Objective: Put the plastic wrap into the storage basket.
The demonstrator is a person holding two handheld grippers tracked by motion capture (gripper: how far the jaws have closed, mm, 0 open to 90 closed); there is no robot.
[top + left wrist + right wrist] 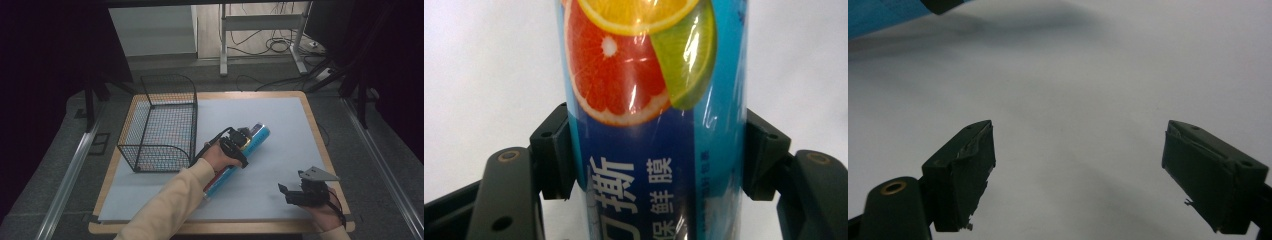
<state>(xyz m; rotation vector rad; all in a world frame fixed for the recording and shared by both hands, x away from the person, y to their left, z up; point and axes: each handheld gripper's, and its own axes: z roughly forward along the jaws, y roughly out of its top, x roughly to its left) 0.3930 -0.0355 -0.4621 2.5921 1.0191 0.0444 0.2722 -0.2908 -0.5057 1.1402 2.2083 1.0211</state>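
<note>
A long blue roll of cling film (250,146), printed with citrus slices and white characters, lies slantwise on the pale mat. My left gripper (243,141) is shut on it across its width. In the left gripper view the roll (651,100) runs up between the two black pads (553,150), which press on both of its sides. My right gripper (289,194) rests near the table's front right corner, jaws apart with nothing between them. The right gripper view has its pads (965,172) spread wide over bare mat, with a blue end of the roll (878,17) at the top left.
A black wire basket (162,125) stands at the left of the mat, just left of the roll. The pale mat (280,120) covers most of the wooden table (320,135). Beyond the table are metal table legs (223,45) and cables on the floor.
</note>
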